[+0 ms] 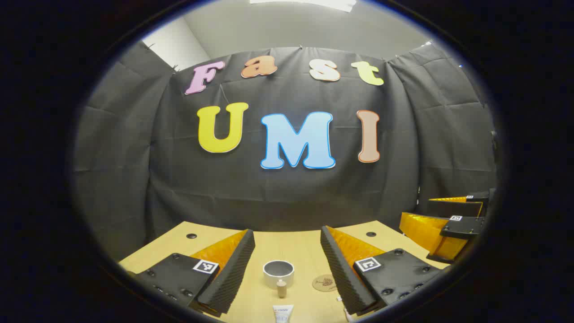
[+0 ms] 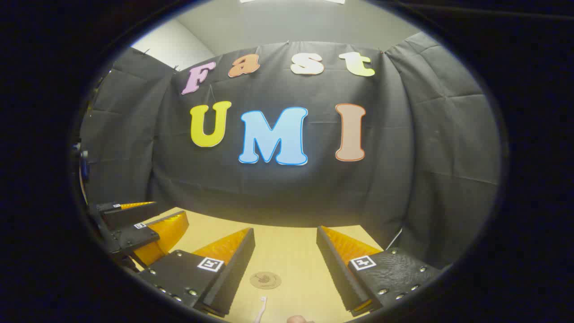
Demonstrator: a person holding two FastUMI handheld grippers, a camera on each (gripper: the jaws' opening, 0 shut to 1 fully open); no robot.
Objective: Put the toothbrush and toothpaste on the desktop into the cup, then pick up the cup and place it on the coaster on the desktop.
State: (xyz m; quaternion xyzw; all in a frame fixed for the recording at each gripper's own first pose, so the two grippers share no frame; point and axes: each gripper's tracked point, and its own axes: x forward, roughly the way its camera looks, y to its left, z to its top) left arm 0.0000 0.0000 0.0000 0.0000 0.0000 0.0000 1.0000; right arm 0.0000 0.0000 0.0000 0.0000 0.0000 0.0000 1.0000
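Toothpaste, a white tube (image 1: 283, 312) with a beige cap, lies near the left gripper (image 1: 287, 269), just before the white round cup (image 1: 278, 273); a brown cork coaster (image 1: 323, 282) sits right. Both grippers, right gripper (image 2: 285, 269) included, hover spread, likely readying a first pick. A white toothbrush (image 2: 261, 309) lies near the coaster.

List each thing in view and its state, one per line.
cup: upright on the desk, empty
toothpaste: lying on the desk, not yet in the cup
toothbrush: lying on the desk
coaster: bare
left gripper: open
right gripper: open
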